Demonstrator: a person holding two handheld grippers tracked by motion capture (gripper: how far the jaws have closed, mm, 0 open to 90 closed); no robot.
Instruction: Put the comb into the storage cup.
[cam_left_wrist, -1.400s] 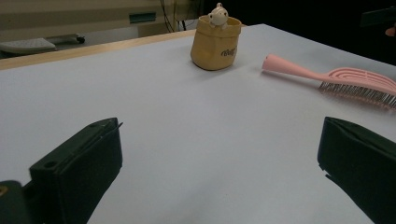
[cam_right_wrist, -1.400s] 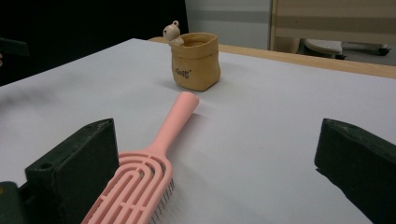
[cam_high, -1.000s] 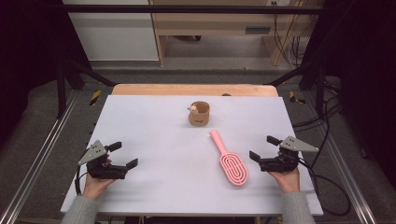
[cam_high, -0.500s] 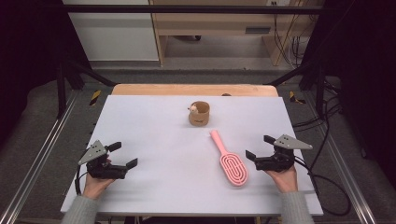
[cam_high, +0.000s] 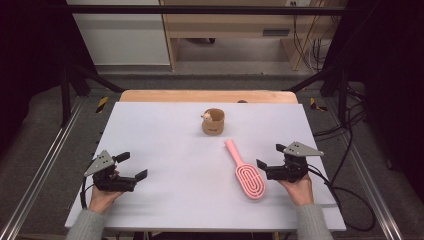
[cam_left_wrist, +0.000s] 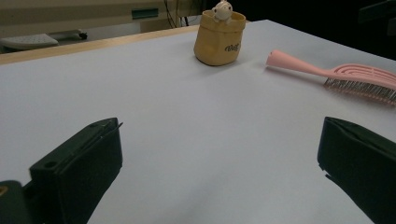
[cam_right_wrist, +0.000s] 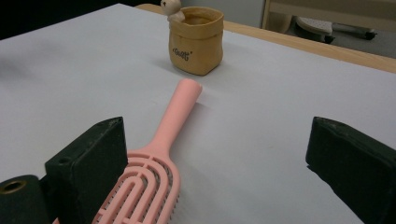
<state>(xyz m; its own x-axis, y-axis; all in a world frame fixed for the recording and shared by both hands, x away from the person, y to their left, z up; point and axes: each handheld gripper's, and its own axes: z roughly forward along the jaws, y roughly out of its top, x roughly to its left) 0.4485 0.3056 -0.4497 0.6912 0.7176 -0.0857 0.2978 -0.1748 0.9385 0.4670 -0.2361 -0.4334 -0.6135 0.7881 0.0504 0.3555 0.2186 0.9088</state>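
Observation:
A pink hairbrush (cam_high: 245, 172) lies bristles down on the white table (cam_high: 165, 150), right of centre, its handle pointing away from me. Behind it stands a small tan pouch (cam_high: 213, 121) with a little bear figure on its rim. My right gripper (cam_high: 270, 156) sits just right of the brush head. Its jaws are wide and have just been closing a little. In the right gripper view the brush (cam_right_wrist: 173, 121) lies beside the left jaw, untouched by the pads. My left gripper (cam_high: 134, 165) rests open at the near left with nothing between its jaws (cam_left_wrist: 219, 154).
A wooden strip (cam_high: 207, 96) runs along the table's far edge. Metal rails (cam_high: 35, 170) flank both sides, and cables (cam_high: 350, 195) trail on the floor at the right. A wooden shelf (cam_high: 240, 25) stands beyond the table.
My right gripper has moved left, closer to the brush head. The left gripper, the brush and the pouch have stayed put.

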